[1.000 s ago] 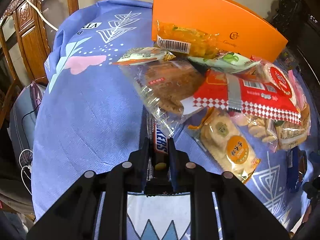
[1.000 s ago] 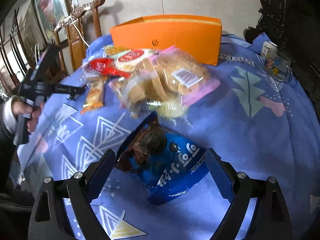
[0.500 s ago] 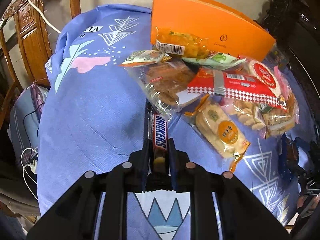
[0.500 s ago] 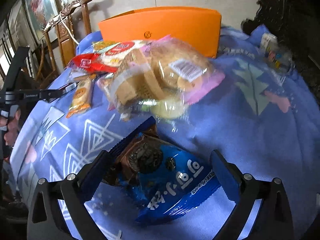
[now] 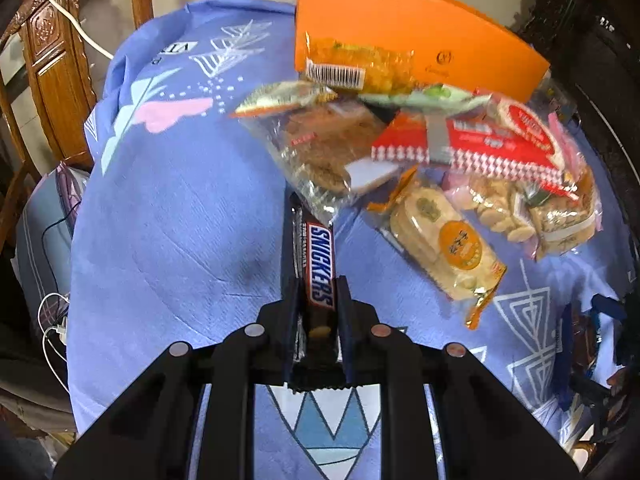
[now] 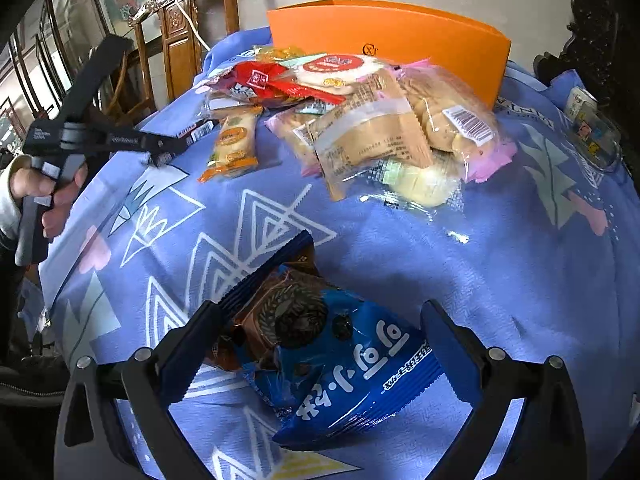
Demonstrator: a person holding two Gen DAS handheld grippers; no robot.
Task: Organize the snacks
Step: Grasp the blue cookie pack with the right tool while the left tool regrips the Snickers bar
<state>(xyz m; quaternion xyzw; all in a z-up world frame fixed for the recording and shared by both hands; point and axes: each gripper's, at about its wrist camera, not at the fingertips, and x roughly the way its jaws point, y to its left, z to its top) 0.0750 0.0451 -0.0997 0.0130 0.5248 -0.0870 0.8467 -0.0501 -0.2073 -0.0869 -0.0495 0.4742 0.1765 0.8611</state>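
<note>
Snickers bar now slides clear of the pile, pinched by the left gripper — right gripper spreads wide, straddling the blue cookie packet, ready to sort.

Bright daylight, fisheye warp, dark corners, wrapper glare

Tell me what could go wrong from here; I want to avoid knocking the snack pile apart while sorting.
The left gripper is shut on the Snickers bar, whose far end lies under the clear cookie bag; pulling may drag that bag and shift the pile. The right gripper stands open around the blue cookie packet; closing on its puffy, slick wrapper could crush the cookies or let it slip.
</note>
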